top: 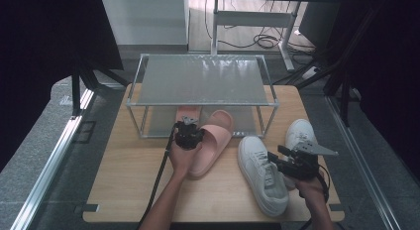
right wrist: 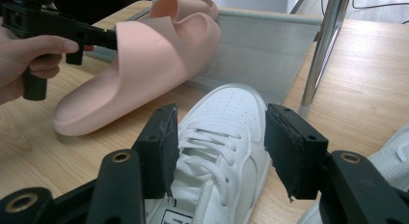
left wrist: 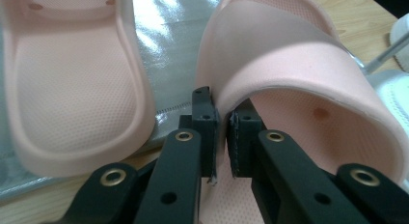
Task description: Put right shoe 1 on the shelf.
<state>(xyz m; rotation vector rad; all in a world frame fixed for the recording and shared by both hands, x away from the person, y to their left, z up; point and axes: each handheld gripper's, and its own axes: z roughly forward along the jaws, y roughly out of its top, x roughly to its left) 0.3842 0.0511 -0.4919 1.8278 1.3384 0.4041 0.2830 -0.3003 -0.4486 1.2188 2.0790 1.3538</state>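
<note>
My left gripper is shut on the edge of a pink slipper's strap. This slipper lies with its toe at the lower shelf of a metal shoe rack, and my left gripper is at its left side. A second pink slipper rests on that lower shelf, just to the left. My right gripper stands open, its jaws either side of the laces of a white sneaker. That sneaker lies on the table at front right, with my right gripper above it.
The other white sneaker lies to the right, behind the right hand. The rack's upright posts stand close to the sneakers. The wooden table has free room at front left. Cables and a desk frame lie on the floor beyond.
</note>
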